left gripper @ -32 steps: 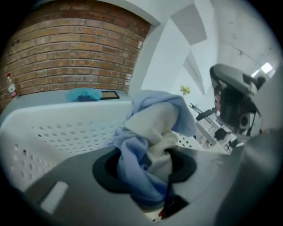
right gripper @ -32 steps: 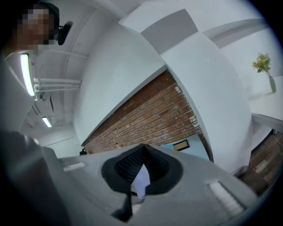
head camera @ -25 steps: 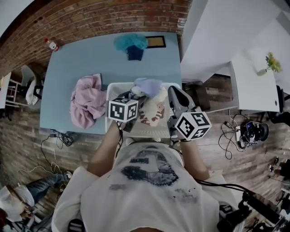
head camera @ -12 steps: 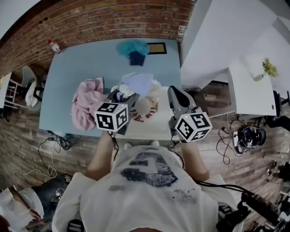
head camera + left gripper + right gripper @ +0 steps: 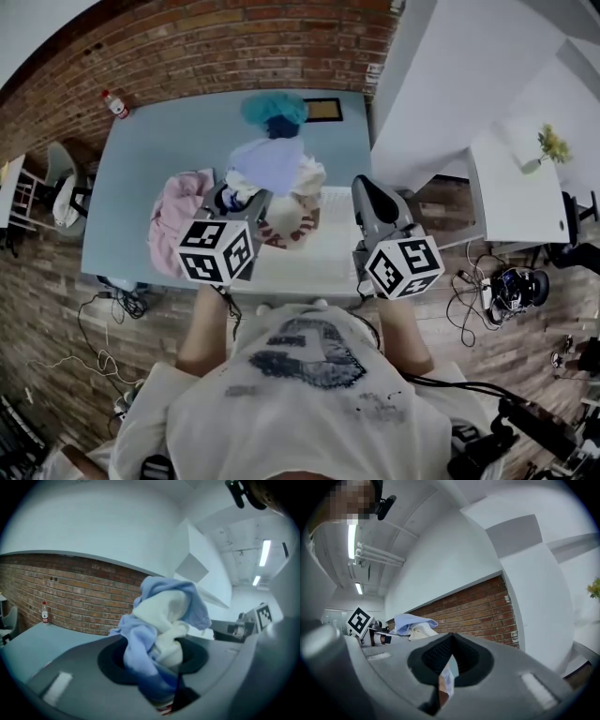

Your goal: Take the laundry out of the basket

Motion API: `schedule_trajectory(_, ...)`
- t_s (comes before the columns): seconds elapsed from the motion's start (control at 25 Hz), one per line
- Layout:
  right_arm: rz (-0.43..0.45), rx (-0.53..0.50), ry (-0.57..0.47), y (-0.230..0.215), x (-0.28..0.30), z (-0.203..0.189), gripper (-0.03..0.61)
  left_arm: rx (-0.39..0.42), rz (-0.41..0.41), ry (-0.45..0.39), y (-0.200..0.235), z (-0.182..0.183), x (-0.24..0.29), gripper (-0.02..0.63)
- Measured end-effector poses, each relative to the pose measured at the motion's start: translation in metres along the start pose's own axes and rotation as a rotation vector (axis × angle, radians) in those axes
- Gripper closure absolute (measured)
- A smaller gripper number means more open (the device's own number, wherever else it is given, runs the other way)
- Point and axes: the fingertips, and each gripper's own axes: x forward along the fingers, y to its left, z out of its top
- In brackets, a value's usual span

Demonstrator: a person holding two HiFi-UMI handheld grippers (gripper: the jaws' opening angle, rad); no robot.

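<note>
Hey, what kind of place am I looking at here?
Probably a lab or workshop rather than a home: a bare brick wall, cables strewn over the wood floor, and strip lights overhead.

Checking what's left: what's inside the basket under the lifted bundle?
The near part of the basket shows bare white. The laundry bundle, hanging from the left gripper, covers the far part.

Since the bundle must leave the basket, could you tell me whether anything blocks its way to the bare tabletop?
Nothing visible does: the left claw holds the bundle above the basket, and the pink pile lies beside it.
</note>
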Motion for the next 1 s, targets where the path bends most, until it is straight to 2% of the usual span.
schedule_trajectory(0.52,0.004,0.002,0.008,0.000,-0.002,-0.001,0.581,-0.035,-0.023,-0.003,-0.006,0.004,-0.001,0.431)
schedule_trajectory(1.0,0.004,0.013,0.016,-0.005,-0.007,-0.009,0.581,-0.028,-0.024,0.005,-0.011,-0.002,0.000,0.430)
